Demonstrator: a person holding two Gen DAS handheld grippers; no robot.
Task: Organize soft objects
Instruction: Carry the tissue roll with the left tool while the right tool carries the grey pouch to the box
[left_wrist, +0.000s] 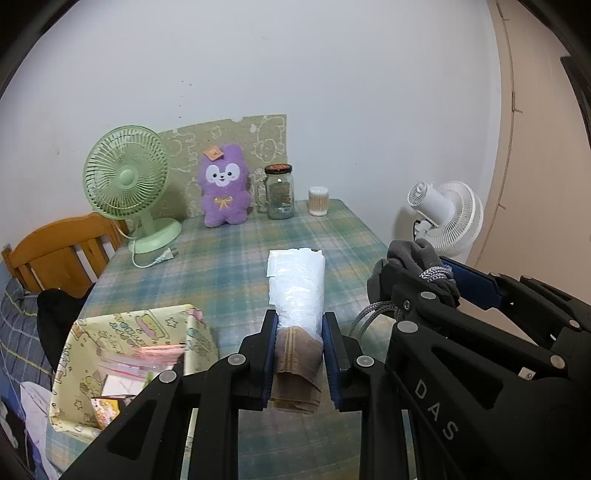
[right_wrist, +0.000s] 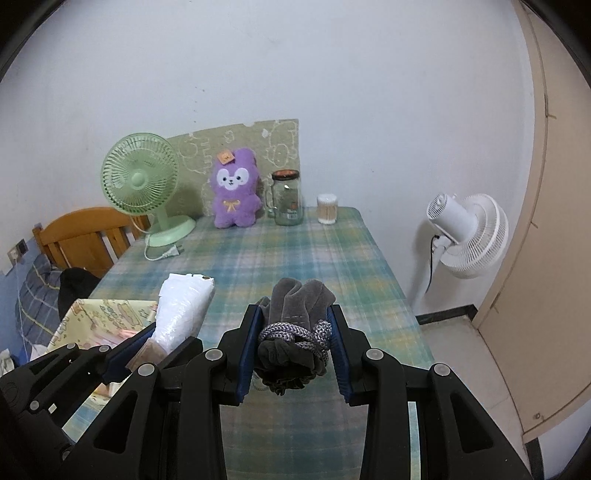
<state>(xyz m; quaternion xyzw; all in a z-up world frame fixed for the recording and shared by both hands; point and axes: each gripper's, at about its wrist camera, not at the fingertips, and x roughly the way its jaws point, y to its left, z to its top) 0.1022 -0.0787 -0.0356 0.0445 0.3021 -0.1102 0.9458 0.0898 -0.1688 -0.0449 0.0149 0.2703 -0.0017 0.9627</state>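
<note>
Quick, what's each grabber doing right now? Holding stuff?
Left gripper: closed on a brown cloth roll wrapped in a plastic bag.
Right gripper: closed on a gray cloth bundle tied with cord.

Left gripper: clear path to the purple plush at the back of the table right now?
Probably not as is: the left gripper is shut on a white plastic-wrapped roll that juts ahead of it. The plaid tablecloth before the purple plush looks bare otherwise.
</note>
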